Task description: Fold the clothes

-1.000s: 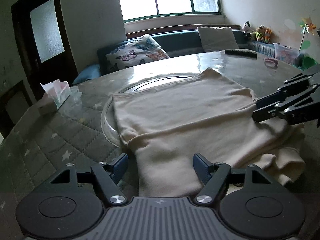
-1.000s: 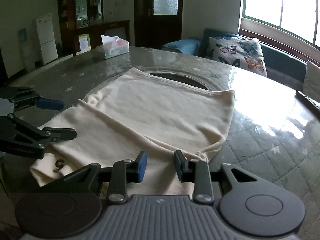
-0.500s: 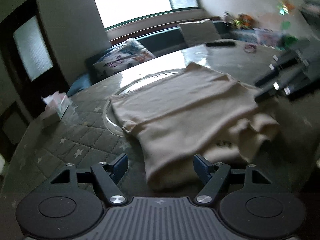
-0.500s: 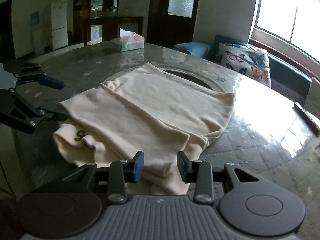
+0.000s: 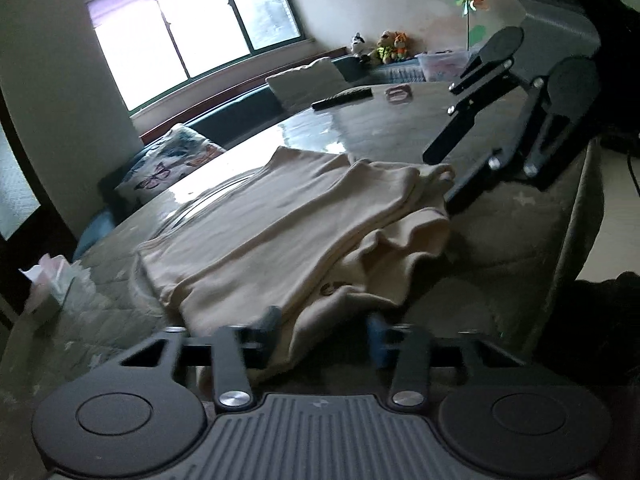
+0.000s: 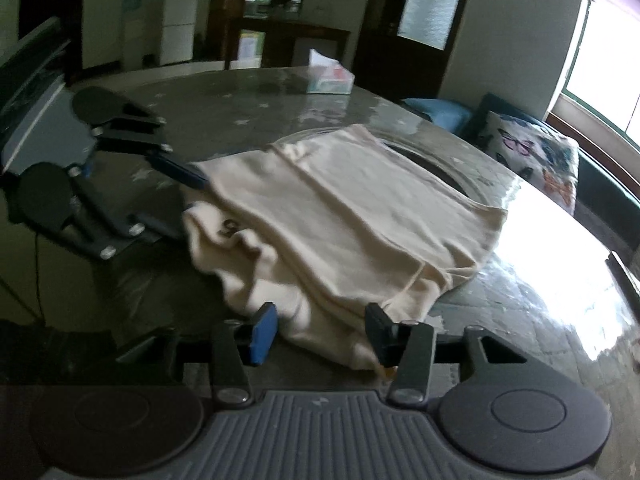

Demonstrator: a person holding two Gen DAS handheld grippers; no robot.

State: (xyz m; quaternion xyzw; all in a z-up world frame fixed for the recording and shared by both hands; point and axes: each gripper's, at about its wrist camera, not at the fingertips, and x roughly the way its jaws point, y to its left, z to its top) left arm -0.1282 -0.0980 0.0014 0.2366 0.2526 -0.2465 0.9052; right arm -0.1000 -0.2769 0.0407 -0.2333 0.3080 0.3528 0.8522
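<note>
Both hand-held grippers, left [image 5: 322, 330] and right [image 6: 320, 330], gape unclenched; blurred cream garment [image 5: 296, 232] seemingly hides their fingertips.

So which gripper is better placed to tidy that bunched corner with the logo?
Probably the left gripper: its open jaws sit right at the shirt's crumpled corner, while the right gripper faces the smoother folded edge.

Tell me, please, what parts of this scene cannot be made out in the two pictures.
- Dark mark on the cream garment: too small and blurred in both views.
- Left gripper fingertips: motion-blurred in the left wrist view.
- Garment's near hem: hidden behind the right gripper in the right wrist view.
- Remote: small, details unreadable.
</note>
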